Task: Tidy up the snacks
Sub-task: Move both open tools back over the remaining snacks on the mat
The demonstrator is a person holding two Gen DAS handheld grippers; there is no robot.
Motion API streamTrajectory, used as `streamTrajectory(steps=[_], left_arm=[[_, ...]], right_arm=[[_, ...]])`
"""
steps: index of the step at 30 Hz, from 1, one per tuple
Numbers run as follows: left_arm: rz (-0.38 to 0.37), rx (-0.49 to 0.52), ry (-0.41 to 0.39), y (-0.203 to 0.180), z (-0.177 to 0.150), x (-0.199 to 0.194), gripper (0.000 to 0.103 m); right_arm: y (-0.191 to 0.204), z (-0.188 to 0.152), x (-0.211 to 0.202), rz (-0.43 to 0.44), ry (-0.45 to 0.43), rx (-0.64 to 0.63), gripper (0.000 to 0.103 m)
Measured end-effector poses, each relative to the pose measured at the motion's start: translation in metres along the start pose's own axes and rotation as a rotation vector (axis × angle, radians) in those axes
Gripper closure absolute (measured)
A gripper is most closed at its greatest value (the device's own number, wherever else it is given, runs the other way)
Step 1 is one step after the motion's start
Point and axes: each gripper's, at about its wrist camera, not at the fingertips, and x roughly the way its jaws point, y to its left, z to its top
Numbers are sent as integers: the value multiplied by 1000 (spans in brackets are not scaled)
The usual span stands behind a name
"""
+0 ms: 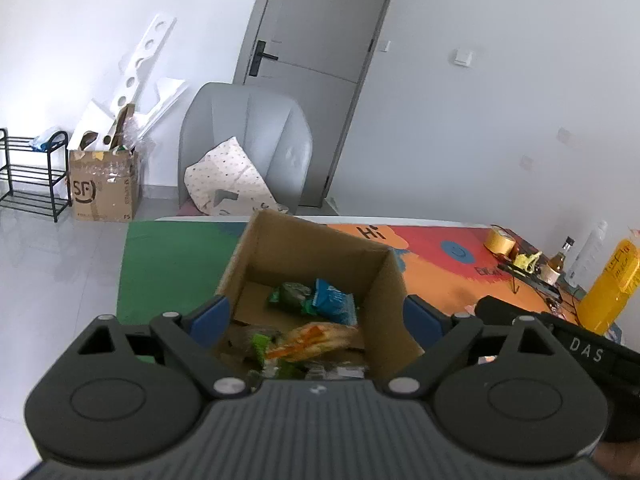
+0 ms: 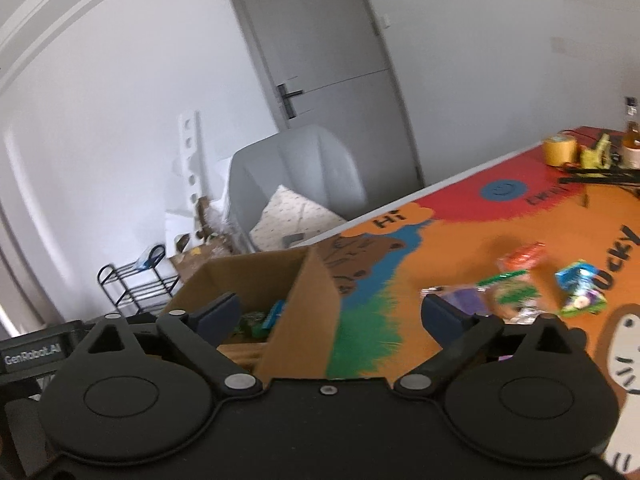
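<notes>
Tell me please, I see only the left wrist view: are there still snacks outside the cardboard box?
Observer: Yes. The right wrist view shows several packets on the table mat, right of the cardboard box.
Operator: Which ones are they?
Observer: An orange packet, a clear packet with a green label, a purple packet and a blue-green packet.
Operator: Does the right gripper hold any of them?
Observer: No. The right gripper is wide open and empty, straddling the box's right wall.
</notes>
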Motion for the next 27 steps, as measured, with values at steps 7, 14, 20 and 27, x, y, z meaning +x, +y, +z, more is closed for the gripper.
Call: streamTrajectory(steps=[7,14,20,27], left_arm=[[-30,37,12,-25,-7,-2,10],[-75,78,26,-48,-14,-3,10],[-125,139,40,-69,-18,-1,10],[-181,181,60,-92,-24,2,10]], right_arm=[[-22,-4,-17,-35,-38,21,0],[-41,-8,-31,-67,-53,25,0],[-62,-8,-44,-102,-68,45,0],[-87,-9,-59,-144,-80,73,0]])
